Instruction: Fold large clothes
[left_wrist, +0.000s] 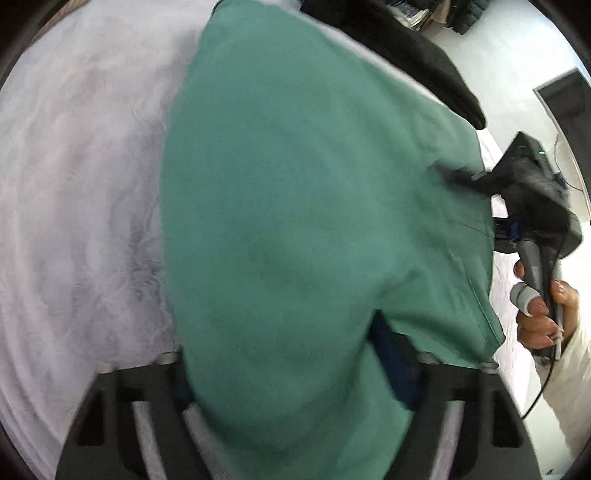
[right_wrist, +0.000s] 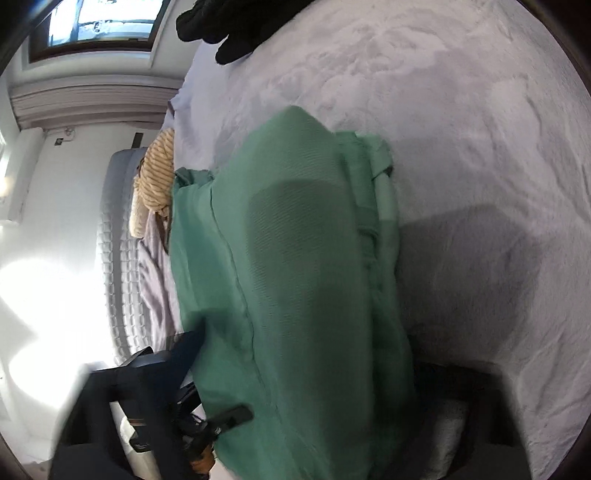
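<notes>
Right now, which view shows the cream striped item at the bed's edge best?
The right wrist view: the cream striped item sits unobstructed beside the green garment. The left wrist view does not show it at all; green fabric fills most of that frame.

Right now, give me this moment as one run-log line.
phase: mid-fold | item: green garment on white blanket | left gripper: gripping garment edge | right gripper: gripping garment edge
</notes>
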